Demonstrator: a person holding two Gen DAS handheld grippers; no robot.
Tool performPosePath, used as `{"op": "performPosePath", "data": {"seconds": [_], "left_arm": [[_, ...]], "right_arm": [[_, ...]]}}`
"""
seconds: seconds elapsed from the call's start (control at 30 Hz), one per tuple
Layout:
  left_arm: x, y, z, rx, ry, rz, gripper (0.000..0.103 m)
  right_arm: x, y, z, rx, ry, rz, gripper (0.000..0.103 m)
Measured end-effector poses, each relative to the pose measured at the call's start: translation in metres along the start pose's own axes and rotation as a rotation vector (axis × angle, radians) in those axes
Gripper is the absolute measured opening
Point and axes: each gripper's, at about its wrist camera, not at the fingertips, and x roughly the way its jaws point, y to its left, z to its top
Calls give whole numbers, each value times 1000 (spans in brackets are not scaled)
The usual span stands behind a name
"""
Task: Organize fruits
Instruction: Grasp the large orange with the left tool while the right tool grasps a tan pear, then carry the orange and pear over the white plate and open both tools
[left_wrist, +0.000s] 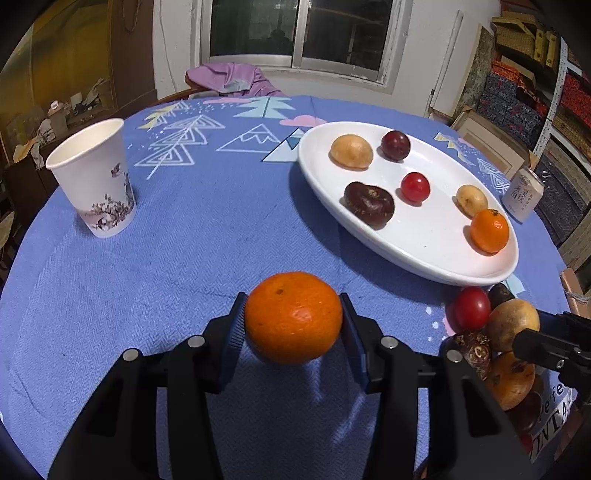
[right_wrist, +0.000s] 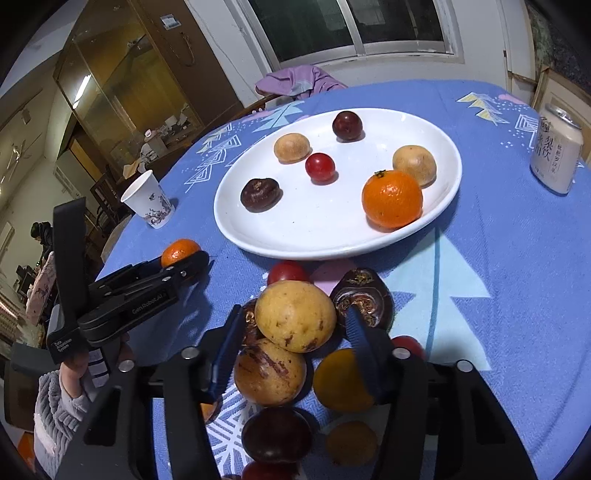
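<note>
My left gripper (left_wrist: 293, 319) is shut on an orange mandarin (left_wrist: 293, 317), held just above the blue tablecloth; it also shows in the right wrist view (right_wrist: 179, 252). A white oval plate (left_wrist: 436, 254) holds several fruits: two tan ones, a dark plum, a red one, a brown chestnut-like one and a mandarin (left_wrist: 489, 230). My right gripper (right_wrist: 295, 325) is open around a tan spotted fruit (right_wrist: 295, 319) on top of a pile of loose fruits (right_wrist: 280, 373) on the cloth, jaws apart from it. The plate (right_wrist: 280, 247) lies just beyond the pile.
A paper cup (left_wrist: 98, 177) stands at the left of the table. A drink can (right_wrist: 556, 155) stands at the right, beyond the plate. A chair with purple cloth (left_wrist: 229, 79) is at the far edge. Shelves of boxes (left_wrist: 532, 96) fill the right wall.
</note>
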Motion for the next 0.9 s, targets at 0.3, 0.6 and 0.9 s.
{"op": "performPosePath", "data": {"seconds": [0.3, 0.6, 0.9], "left_arm": [[0, 8, 1, -17, 8, -28, 47], [-19, 19, 4, -78, -43, -89, 46], [-75, -19, 45, -20, -177, -114, 46]], "right_arm": [[1, 6, -3, -56, -23, -40, 45], [-31, -10, 2, 16, -85, 59, 45], [-84, -22, 51, 40, -250, 38, 45]]}}
